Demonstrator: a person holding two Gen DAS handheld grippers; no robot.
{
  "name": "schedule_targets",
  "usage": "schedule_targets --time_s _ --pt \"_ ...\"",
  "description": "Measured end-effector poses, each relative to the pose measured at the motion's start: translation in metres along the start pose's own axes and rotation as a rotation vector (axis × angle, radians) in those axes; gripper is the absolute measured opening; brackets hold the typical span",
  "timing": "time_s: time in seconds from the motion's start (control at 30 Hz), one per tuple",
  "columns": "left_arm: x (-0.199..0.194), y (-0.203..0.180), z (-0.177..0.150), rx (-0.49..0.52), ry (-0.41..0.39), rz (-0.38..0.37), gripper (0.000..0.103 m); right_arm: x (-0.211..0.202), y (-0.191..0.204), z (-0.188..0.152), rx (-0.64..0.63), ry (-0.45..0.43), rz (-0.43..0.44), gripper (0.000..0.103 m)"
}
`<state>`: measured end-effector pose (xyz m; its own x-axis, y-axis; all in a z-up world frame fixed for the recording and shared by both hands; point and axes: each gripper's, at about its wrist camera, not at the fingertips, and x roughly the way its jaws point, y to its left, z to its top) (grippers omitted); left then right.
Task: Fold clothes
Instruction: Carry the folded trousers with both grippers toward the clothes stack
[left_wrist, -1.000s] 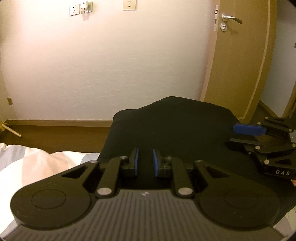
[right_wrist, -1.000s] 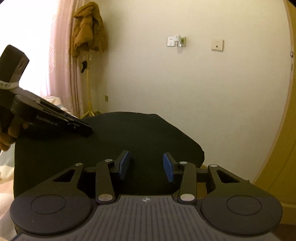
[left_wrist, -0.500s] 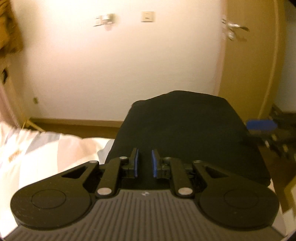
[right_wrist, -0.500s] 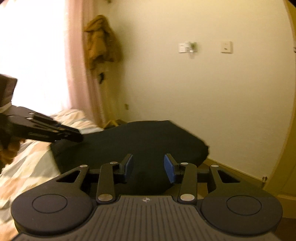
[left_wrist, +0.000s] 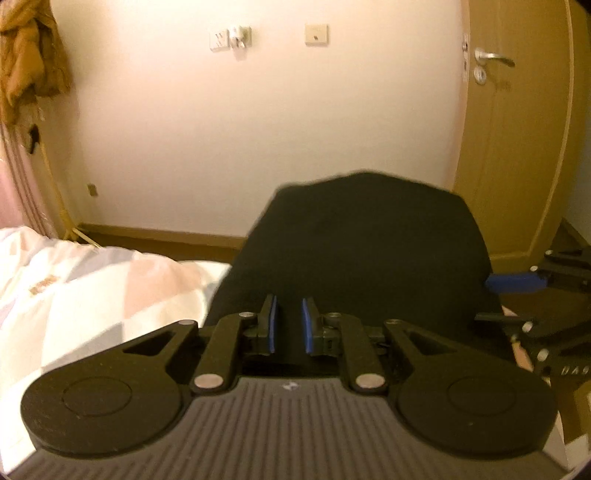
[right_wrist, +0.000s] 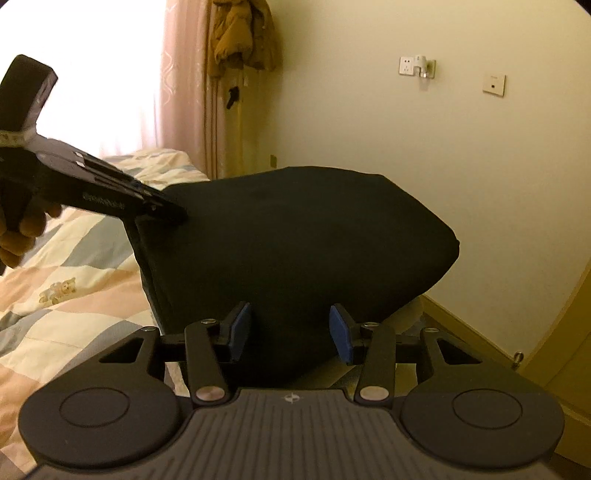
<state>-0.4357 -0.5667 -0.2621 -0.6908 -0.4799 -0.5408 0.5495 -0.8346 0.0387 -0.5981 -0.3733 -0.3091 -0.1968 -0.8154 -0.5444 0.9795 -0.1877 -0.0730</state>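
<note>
Left gripper (left_wrist: 289, 324) clamped on black garment (right_wrist: 295, 236); right gripper (right_wrist: 290, 328) apart; quilt (right_wrist: 74, 280) beneath.

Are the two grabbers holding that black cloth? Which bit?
The left gripper is pinching the black garment at its near left edge. The right gripper is wide open around the near edge, not pinching it.

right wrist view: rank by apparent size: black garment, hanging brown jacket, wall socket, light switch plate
1. black garment, fills the centre of the frame
2. brown jacket, hanging by the curtain, top cut off by the frame
3./4. wall socket and switch plate: both small and alike, so unranked. The garment is nearest the camera, so its lead is exaggerated.
</note>
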Motion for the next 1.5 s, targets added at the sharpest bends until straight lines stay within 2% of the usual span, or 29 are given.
schedule_targets --time_s 0.1,0.2,0.27,0.33,0.47,0.63,0.7,0.77,0.93,1.07,1.13,1.27,1.37,1.5 --pt "-0.010 0.005 -0.003 -0.008 -0.017 0.023 0.012 -0.013 0.001 0.008 0.001 -0.059 0.011 0.041" --pt "-0.001 0.008 -0.014 -0.025 0.025 0.027 0.012 -0.022 0.008 0.009 -0.006 -0.096 0.049 0.041" --pt "0.009 0.005 -0.023 -0.024 0.052 0.019 0.012 -0.019 0.015 0.005 -0.023 -0.075 0.058 0.041" --pt "0.018 -0.002 -0.032 -0.003 0.058 0.028 0.010 -0.008 0.021 -0.003 -0.072 -0.029 0.031 0.041" --pt "0.023 0.002 -0.038 -0.064 0.053 0.021 0.008 -0.001 0.022 -0.019 -0.120 -0.001 0.017 0.041" --pt "0.013 0.000 -0.021 -0.049 0.065 0.022 0.008 0.003 0.016 -0.021 -0.110 0.029 0.028 0.042" --pt "0.003 0.003 -0.007 -0.058 0.052 0.002 0.009 -0.003 0.011 -0.014 -0.076 0.024 0.053 0.043" --pt "-0.007 0.003 0.011 -0.042 0.015 -0.011 0.010 -0.012 0.000 -0.001 -0.002 0.009 0.077 0.040" --pt "0.009 -0.004 0.049 0.025 -0.032 -0.004 0.012 -0.019 -0.053 0.044 0.155 -0.118 0.056 0.041" --pt "0.053 -0.014 0.059 0.046 0.078 0.056 0.012 0.017 -0.091 0.071 0.192 -0.159 -0.016 0.041" --pt "0.070 -0.020 0.057 0.038 0.141 0.077 0.012 0.042 -0.105 0.073 0.199 -0.129 -0.040 0.041" --pt "0.081 -0.035 0.052 0.055 0.169 0.115 0.012 0.081 -0.117 0.051 0.252 -0.004 -0.023 0.041" --pt "0.083 -0.042 0.054 0.058 0.180 0.121 0.012 0.083 -0.126 0.037 0.325 -0.012 -0.015 0.041" --pt "0.083 -0.043 0.058 0.040 0.190 0.126 0.012 0.083 -0.127 0.039 0.307 -0.001 -0.022 0.041"
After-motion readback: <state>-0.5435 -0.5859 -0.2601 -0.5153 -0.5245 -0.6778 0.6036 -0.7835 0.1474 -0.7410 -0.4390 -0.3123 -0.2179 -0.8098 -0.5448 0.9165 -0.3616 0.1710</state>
